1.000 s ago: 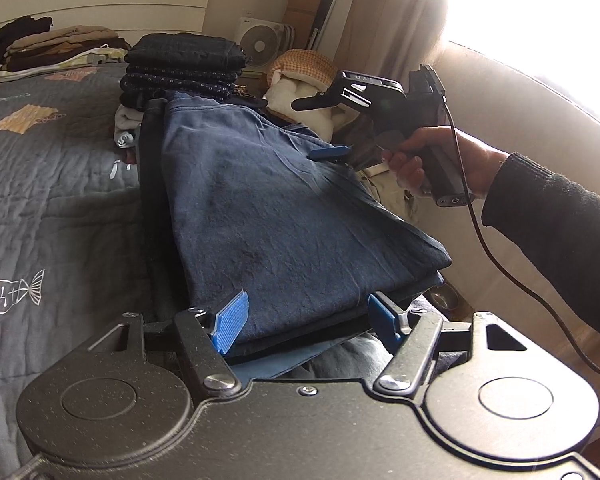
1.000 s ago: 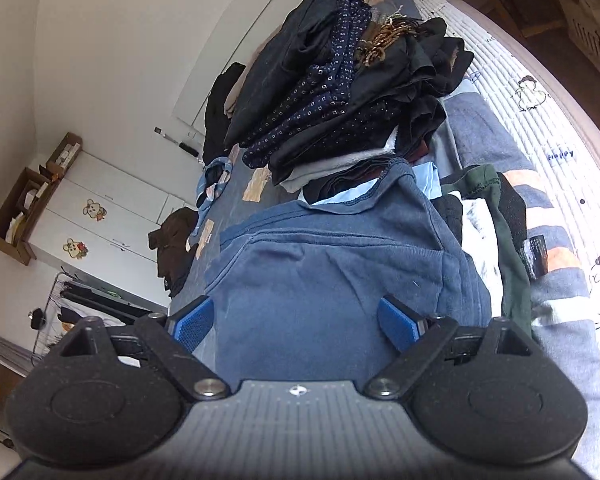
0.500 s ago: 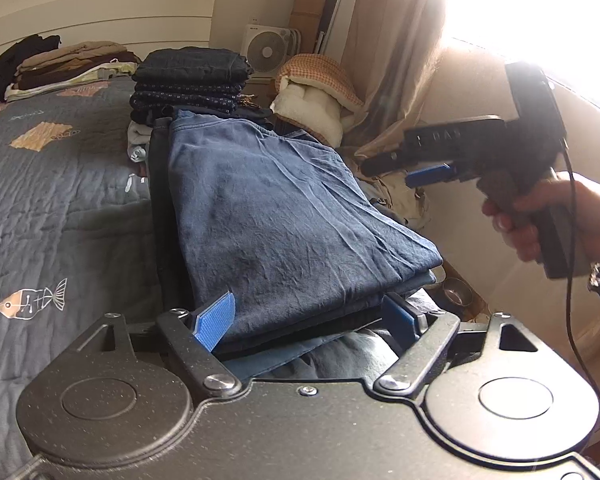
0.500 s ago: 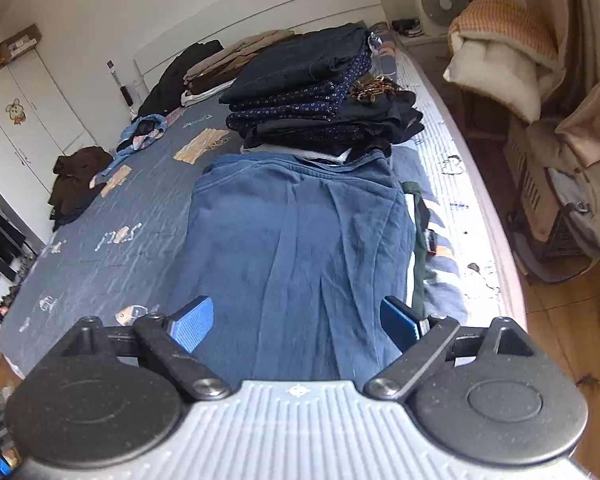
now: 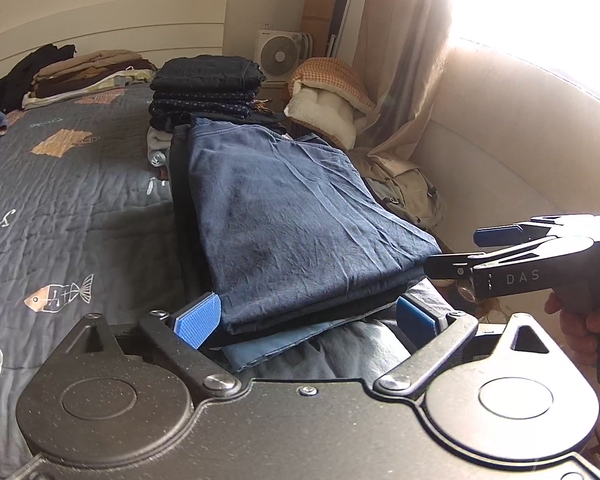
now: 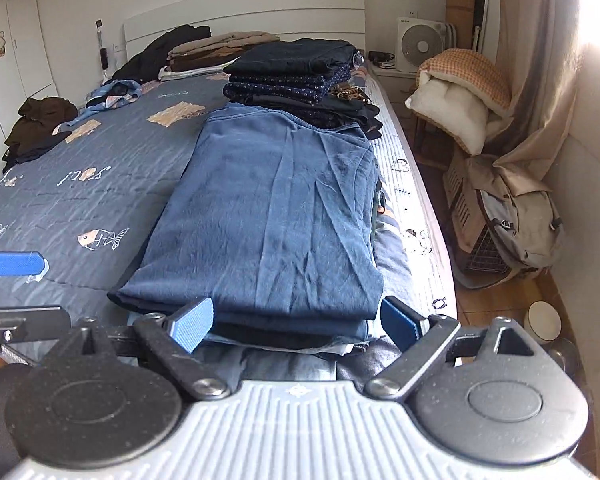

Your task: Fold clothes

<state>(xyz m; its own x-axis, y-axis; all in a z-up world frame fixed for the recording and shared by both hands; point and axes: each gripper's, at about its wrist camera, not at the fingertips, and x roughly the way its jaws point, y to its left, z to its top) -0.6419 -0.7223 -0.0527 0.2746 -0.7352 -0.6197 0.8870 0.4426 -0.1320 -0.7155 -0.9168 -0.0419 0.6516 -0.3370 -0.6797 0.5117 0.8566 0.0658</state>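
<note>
A folded blue shirt (image 5: 292, 216) lies on top of a low stack of folded clothes at the bed's right edge; it also shows in the right wrist view (image 6: 276, 216). My left gripper (image 5: 308, 318) is open, its blue pads either side of the stack's near end, holding nothing. My right gripper (image 6: 296, 320) is open and empty at the stack's near end. In the left wrist view the right gripper (image 5: 460, 252) sits at the stack's right corner. A taller pile of dark folded clothes (image 6: 296, 76) stands behind the shirt.
The bed has a grey-blue quilt (image 6: 76, 184) with fish prints. Loose clothes (image 6: 40, 120) lie at the far left, more folded clothes (image 6: 216, 50) by the headboard. A fan (image 6: 420, 44), cushions (image 6: 460, 96), a backpack (image 6: 516, 216) and a crate stand right of the bed.
My right gripper has swung from above the far end of the shirt back and down to the stack's near end. The left gripper has stayed in place. The shirt lies unchanged.
</note>
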